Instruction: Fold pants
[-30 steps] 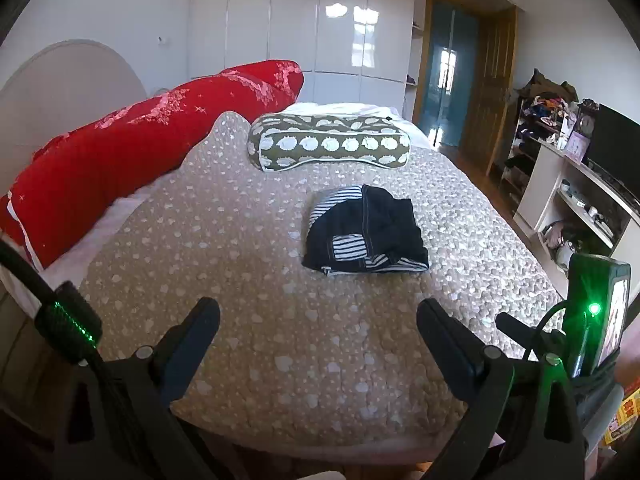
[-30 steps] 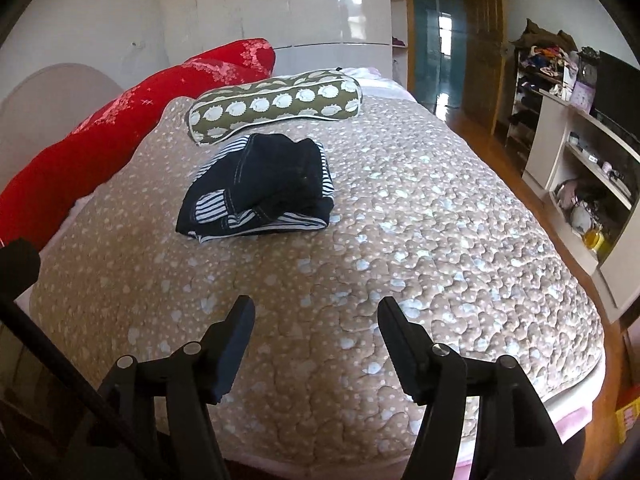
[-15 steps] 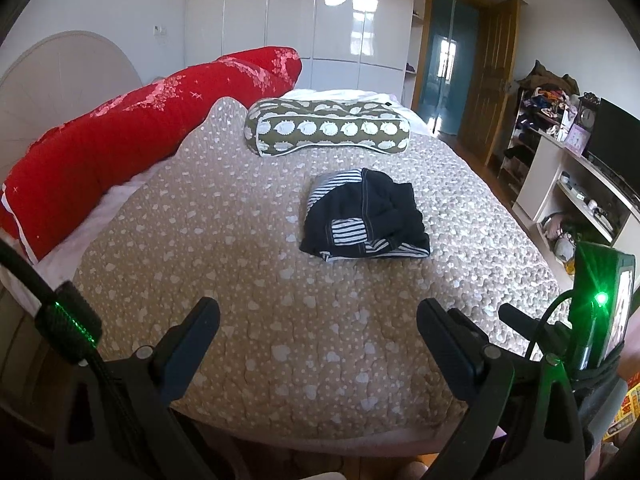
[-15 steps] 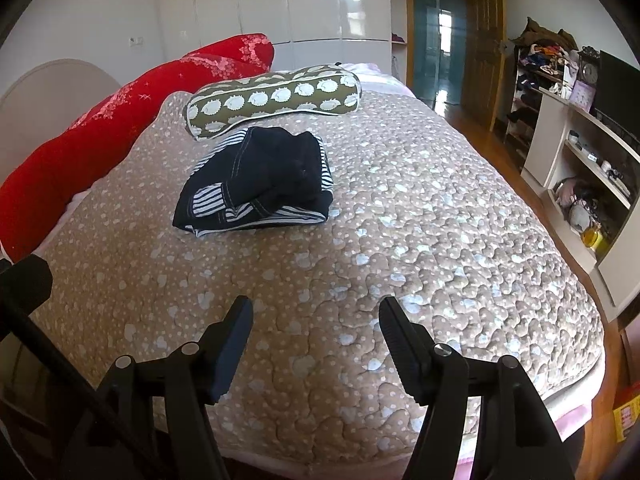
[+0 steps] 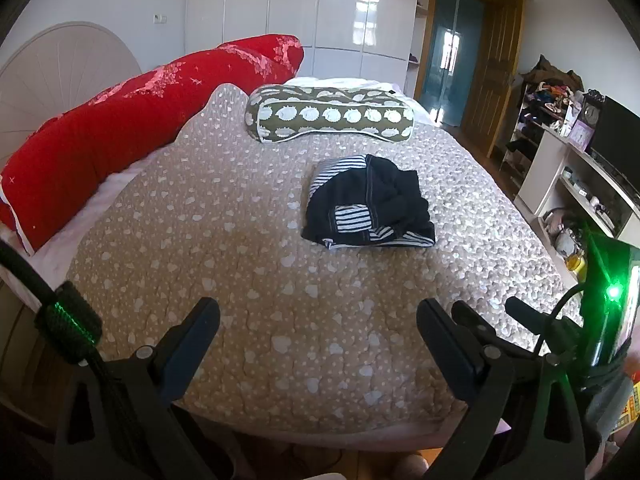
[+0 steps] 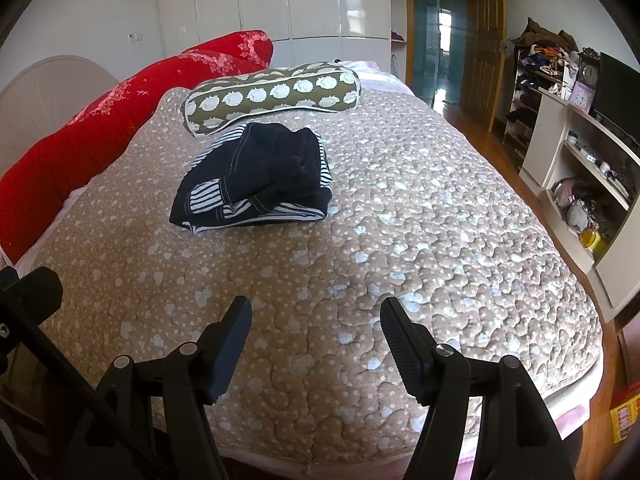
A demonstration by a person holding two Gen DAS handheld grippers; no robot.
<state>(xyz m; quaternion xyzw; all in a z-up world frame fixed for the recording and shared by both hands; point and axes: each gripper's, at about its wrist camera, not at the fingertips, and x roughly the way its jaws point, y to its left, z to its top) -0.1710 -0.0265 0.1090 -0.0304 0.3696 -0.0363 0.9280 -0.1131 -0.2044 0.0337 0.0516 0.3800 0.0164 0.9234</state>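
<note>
Dark striped pants lie bunched, well ahead of both empty, spread grippers.

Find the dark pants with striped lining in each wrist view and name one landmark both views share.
Left wrist view: the pants lie right of centre on the bedspread, in a bundle.
Right wrist view: the pants lie left of centre, above the open gripper.
Shared landmark: the olive bolster pillow, just beyond the pants.

Dark navy pants with black-and-white striped lining lie on a beige bedspread dotted with white hearts, near an olive bolster with white blobs and a red quilt with pink flecks.
</note>
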